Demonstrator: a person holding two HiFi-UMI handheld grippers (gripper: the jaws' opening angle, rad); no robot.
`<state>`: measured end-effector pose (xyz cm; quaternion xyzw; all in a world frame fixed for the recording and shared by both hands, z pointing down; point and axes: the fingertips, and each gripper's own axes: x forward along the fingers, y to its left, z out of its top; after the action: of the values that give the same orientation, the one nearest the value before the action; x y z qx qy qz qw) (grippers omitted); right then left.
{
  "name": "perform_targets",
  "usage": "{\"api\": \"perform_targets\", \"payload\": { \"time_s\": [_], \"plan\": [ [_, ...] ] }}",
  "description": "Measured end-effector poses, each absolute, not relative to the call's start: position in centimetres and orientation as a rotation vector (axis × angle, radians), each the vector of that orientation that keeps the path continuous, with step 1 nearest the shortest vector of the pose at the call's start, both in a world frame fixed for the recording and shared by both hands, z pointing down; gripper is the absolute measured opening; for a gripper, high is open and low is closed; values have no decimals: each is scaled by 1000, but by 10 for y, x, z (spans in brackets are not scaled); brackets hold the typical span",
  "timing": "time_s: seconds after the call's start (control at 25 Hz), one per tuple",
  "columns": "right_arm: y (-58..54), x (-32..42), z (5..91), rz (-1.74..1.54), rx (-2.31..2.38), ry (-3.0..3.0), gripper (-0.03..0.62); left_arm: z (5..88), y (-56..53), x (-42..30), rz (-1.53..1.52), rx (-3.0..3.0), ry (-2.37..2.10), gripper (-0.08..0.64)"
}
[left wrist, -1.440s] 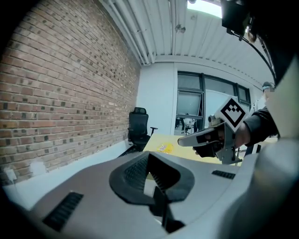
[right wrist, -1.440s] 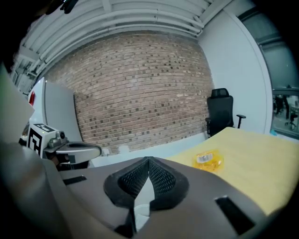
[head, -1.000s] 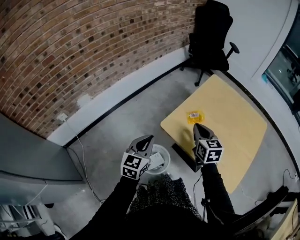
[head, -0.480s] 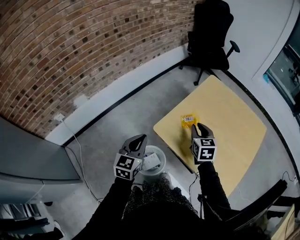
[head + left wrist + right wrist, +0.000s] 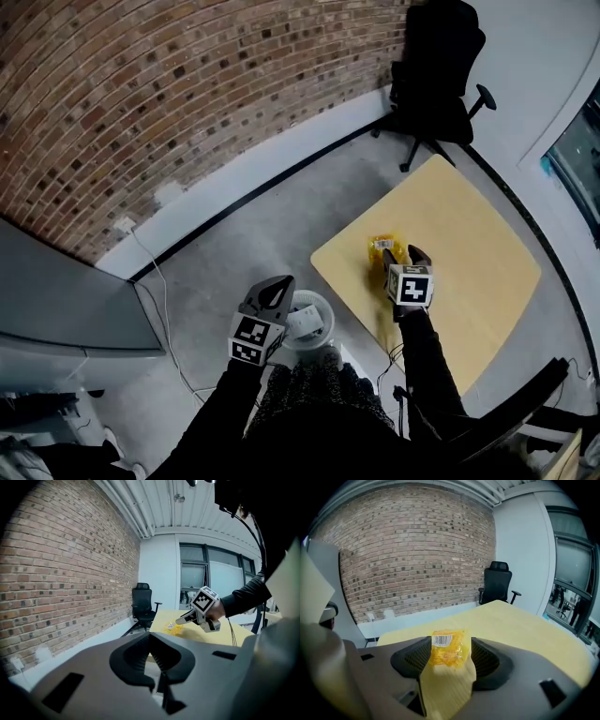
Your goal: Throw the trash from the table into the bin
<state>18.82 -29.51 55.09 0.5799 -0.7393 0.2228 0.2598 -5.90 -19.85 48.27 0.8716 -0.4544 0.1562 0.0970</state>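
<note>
A yellow snack packet (image 5: 383, 247) with a barcode label lies near the left edge of the yellow table (image 5: 478, 253). My right gripper (image 5: 404, 254) has come down to it, and its jaws have just been opening. In the right gripper view the packet (image 5: 448, 649) lies between the open jaws, and no pad presses on it. My left gripper (image 5: 276, 290) hangs shut beside the white bin (image 5: 324, 317), which holds white trash. From the left gripper view, its tips (image 5: 151, 637) meet with nothing between them, and the right gripper (image 5: 183, 618) reaches toward the packet (image 5: 173, 628).
A black office chair (image 5: 436, 70) stands beyond the table's far corner. The brick wall (image 5: 150, 103) runs along the left, with a white cable (image 5: 159, 300) on the grey floor. A grey cabinet (image 5: 56, 309) sits at the lower left.
My right gripper has moved forward and down to the packet and opened from shut. The left gripper has stayed by the bin.
</note>
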Motion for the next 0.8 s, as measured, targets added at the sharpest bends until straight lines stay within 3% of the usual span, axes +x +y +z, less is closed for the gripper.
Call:
{"api": "perform_targets", "payload": {
  "time_s": [0.56, 0.68, 0.8],
  "plan": [
    [-309, 178, 581, 763, 1479, -1962, 243, 489, -196, -92, 417, 2461, -1461, -2],
    [-306, 167, 577, 725, 1439, -1980, 133, 488, -194, -99, 412, 2450, -1476, -2],
    [-305, 156, 571, 666, 1406, -2016, 90, 485, -193, -104, 412, 2450, -1489, -2]
  ]
}}
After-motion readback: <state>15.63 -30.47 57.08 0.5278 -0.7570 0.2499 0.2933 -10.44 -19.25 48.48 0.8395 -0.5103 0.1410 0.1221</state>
